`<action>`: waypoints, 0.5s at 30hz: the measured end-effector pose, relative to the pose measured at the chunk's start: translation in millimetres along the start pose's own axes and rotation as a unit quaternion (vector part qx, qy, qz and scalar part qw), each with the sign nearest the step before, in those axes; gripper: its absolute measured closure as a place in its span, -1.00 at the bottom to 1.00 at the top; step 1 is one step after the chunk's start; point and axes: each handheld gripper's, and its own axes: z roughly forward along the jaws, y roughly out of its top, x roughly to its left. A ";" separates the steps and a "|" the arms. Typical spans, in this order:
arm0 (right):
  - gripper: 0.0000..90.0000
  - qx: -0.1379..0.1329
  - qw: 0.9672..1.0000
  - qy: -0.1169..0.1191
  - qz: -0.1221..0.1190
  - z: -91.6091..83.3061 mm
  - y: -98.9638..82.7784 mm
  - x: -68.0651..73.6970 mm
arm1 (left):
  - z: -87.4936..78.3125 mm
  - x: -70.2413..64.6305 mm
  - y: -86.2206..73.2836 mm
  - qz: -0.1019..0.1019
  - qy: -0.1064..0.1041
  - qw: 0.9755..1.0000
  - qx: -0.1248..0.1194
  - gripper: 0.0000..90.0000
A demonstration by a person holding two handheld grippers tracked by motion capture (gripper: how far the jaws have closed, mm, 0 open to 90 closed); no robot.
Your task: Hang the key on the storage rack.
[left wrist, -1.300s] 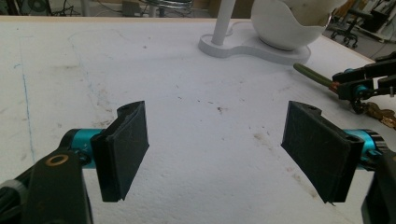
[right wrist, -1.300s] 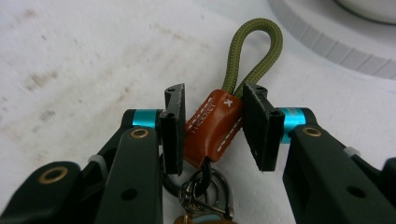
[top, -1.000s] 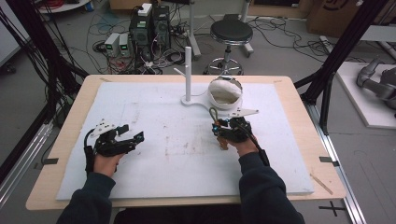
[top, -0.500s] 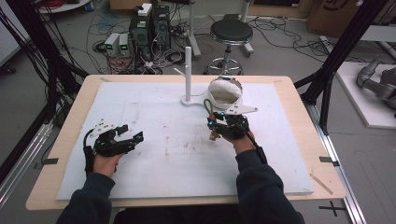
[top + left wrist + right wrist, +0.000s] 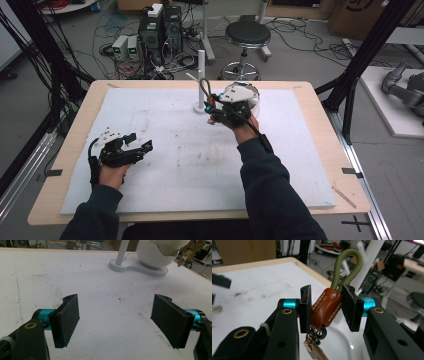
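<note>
A key fob of brown stitched leather is pinched between the fingers of the right gripper, which is held up above the far middle of the table. An olive cord loop is seen rising from the top of the fob, and a metal ring with what may be a key, too blurred to be sure, hangs below it. In the high view the right gripper is seen just in front of a white rounded bowl-like shell, which is set on a flat white base shared with an upright white post.

The left gripper is held low over the near left part of the white table covering, well apart from the right one. Its fingers are spread wide, with nothing between them, and the marked white surface is seen in the gap.
</note>
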 end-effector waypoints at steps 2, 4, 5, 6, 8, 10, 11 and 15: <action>0.40 -0.009 1.000 -0.004 0.005 4.7 9.5 -1.8 | -0.6 0.7 0.0 -0.002 0.001 1.000 -0.002 -0.50; 0.40 -0.009 1.000 -0.013 -0.006 10.3 18.2 -2.8 | -1.3 1.4 -0.1 -0.003 0.002 1.000 -0.002 -0.50; 0.40 -0.009 1.000 -0.017 -0.008 13.3 21.7 -4.2 | -2.0 1.9 -0.1 -0.002 0.002 1.000 -0.002 -0.50; 0.40 -0.003 1.000 -0.023 -0.009 17.2 24.6 -5.7 | -2.5 2.3 -0.1 -0.003 0.003 1.000 -0.002 -0.50; 0.40 0.015 0.999 -0.036 -0.012 26.7 28.5 -9.2 | -3.1 2.6 -0.2 -0.005 0.003 1.000 -0.004 -0.50; 0.40 0.033 0.998 -0.043 -0.012 35.3 29.0 -11.9 | -3.8 2.9 -0.5 -0.005 0.004 1.000 -0.003 -0.50; 0.40 0.037 0.998 -0.043 -0.012 39.1 28.3 -12.5 | -4.1 3.0 -0.5 -0.005 0.003 1.000 -0.002 -0.50; 0.40 0.058 0.997 -0.040 -0.021 49.7 23.9 -10.0 | -4.2 3.8 -1.0 -0.006 0.004 1.000 -0.002 -0.50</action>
